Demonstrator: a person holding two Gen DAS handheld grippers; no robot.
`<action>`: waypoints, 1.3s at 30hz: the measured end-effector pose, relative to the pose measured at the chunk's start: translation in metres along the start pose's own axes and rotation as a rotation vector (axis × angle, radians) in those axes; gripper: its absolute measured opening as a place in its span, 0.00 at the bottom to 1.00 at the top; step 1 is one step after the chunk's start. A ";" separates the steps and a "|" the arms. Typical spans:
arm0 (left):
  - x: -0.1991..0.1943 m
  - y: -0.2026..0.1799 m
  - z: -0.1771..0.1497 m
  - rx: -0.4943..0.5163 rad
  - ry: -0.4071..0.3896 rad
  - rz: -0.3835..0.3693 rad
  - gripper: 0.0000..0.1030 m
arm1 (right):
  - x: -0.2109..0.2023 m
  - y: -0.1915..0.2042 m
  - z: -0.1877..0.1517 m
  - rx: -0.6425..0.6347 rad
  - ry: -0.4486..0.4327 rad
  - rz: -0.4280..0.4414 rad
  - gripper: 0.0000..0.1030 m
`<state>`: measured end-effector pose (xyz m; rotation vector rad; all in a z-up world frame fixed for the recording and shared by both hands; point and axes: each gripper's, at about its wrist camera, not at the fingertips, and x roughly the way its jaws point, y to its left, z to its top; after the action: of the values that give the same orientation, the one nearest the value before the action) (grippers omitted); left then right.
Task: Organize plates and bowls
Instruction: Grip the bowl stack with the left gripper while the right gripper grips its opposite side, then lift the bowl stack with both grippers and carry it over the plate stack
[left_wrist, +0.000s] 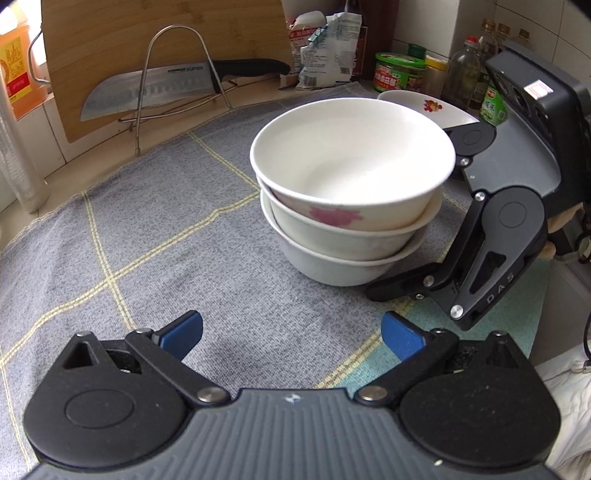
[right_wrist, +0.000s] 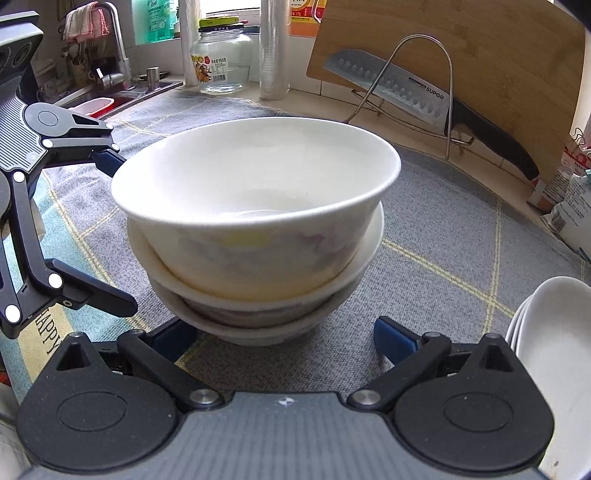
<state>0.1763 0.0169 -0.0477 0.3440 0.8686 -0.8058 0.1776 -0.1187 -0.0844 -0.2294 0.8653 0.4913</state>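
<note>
Right tongs (right_wrist: 282, 334), open and empty, flank the bowl stack's (right_wrist: 258, 229) base; left tongs (left_wrist: 291, 330) gape idle. Stack looks done; withdraw straight without nudging it.

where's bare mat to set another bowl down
Free: the grey mat between the bowl stack and the knife rack, and in front of the left gripper. Crowded: right of the stack, with the right gripper and plates.
</note>
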 end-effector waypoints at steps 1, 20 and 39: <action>0.000 0.001 -0.001 0.015 -0.007 -0.016 0.99 | 0.001 0.000 0.002 0.004 0.015 -0.003 1.00; 0.027 0.014 0.012 0.285 -0.005 -0.180 0.99 | 0.002 0.003 0.001 0.035 0.024 -0.028 1.00; 0.045 0.004 0.047 0.548 0.027 -0.322 0.76 | -0.021 0.002 0.015 -0.237 0.047 0.084 0.90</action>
<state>0.2222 -0.0287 -0.0541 0.7074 0.7258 -1.3439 0.1749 -0.1176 -0.0586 -0.4239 0.8650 0.6703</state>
